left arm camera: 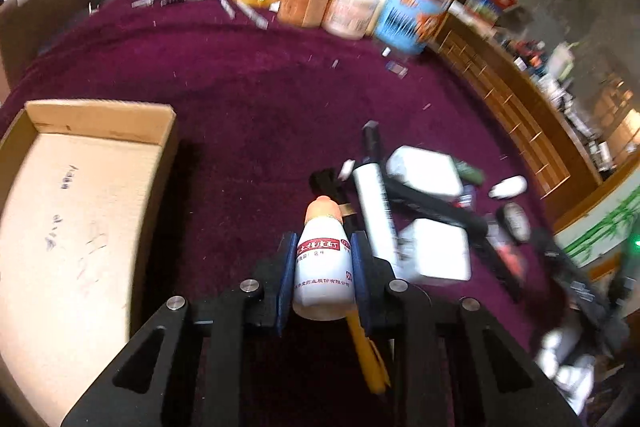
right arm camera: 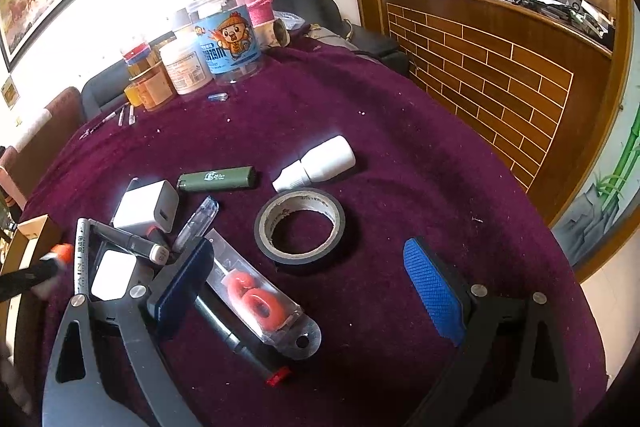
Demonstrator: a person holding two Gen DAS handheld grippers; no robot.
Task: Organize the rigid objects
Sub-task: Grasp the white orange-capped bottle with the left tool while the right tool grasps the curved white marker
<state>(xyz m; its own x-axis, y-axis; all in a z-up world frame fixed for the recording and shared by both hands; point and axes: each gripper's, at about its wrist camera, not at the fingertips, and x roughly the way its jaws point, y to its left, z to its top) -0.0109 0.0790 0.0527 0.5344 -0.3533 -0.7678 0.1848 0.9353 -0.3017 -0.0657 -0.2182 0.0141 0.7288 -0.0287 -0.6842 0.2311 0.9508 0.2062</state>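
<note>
One cardboard box [left arm camera: 80, 227] lies open, nothing visible inside.

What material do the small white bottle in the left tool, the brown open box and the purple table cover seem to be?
Small white bottle: likely smooth plastic, glossy highlights. Brown open box: matte corrugated cardboard, raw edges. Purple table cover: plush fabric, perhaps velvet; fuzzy nap holding lint.

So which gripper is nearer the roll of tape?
Right. The right gripper stands open just short of the roll of tape; the left gripper, shut on a small white bottle, is off beside the cardboard box.
</note>
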